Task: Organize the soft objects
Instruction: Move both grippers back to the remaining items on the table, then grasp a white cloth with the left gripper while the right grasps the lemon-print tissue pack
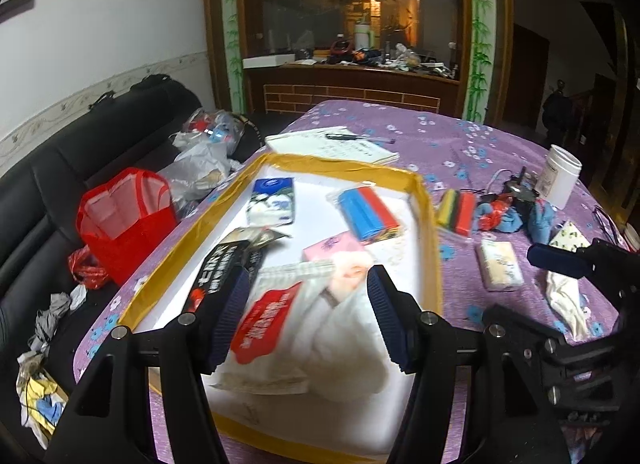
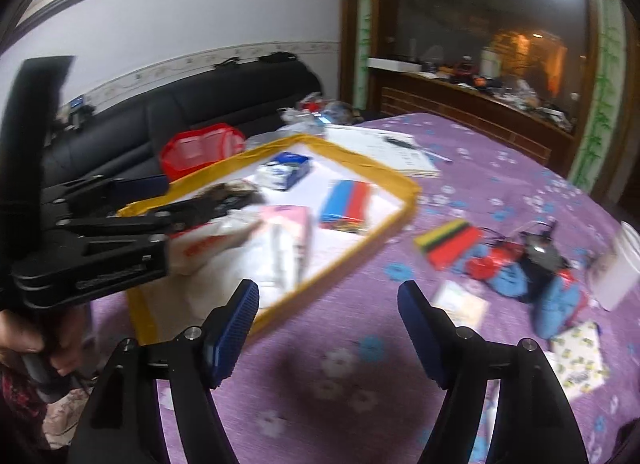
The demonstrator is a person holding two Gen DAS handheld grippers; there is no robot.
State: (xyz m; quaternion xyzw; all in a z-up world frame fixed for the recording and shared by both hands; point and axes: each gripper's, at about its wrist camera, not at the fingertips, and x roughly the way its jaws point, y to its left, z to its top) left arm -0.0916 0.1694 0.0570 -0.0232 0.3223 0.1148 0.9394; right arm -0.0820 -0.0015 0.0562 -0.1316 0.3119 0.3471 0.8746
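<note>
Both black grippers, left [image 1: 306,316] and right [image 2: 328,328], hold jaws apart and empty above the yellow-rimmed white tray [image 1: 430,224] and purple flowered bench [image 2: 320,384].

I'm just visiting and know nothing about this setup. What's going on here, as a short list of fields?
Surface: table with purple flowered cloth
Container: white tray with yellow rim
In the tray: blue tissue pack, pink tissue pack, blue-and-red packet, red-labelled white bag
Outside the tray: yellow-and-red packet, cream tissue pack, white jar
Left gripper: open, over the tray
Right gripper: open, over the cloth
</note>
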